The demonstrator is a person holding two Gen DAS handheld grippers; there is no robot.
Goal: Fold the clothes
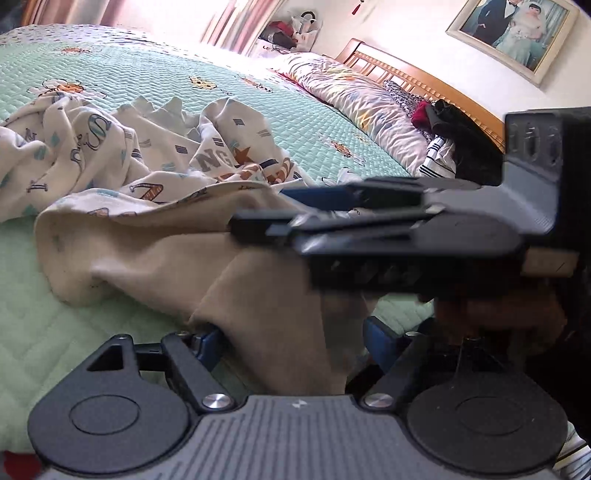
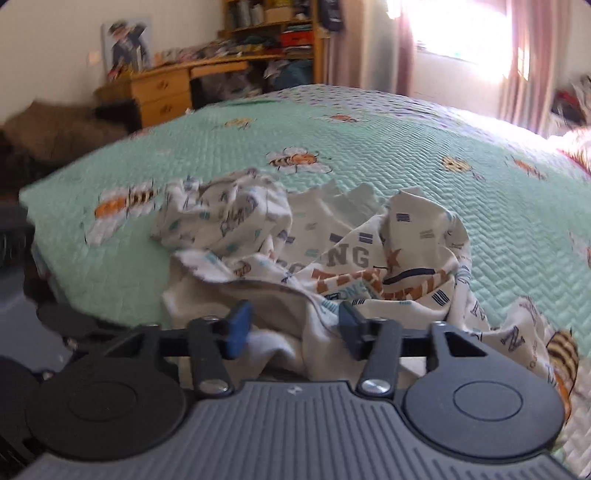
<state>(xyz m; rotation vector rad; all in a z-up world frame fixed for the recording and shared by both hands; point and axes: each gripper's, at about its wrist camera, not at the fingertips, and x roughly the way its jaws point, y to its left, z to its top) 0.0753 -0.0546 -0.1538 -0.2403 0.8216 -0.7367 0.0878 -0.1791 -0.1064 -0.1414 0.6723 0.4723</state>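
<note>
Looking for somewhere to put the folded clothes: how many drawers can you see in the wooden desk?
2: an upper drawer and a lower drawer directly beneath it, at the left end of the wooden desk. More may be hidden behind the bed.

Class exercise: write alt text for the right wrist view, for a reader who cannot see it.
A crumpled white printed garment lies on a mint-green quilted bedspread with bee motifs. The right tongs stand open in the foreground with a fold of the cloth between their blue pads. A wooden desk and a bright curtained window are behind.
</note>
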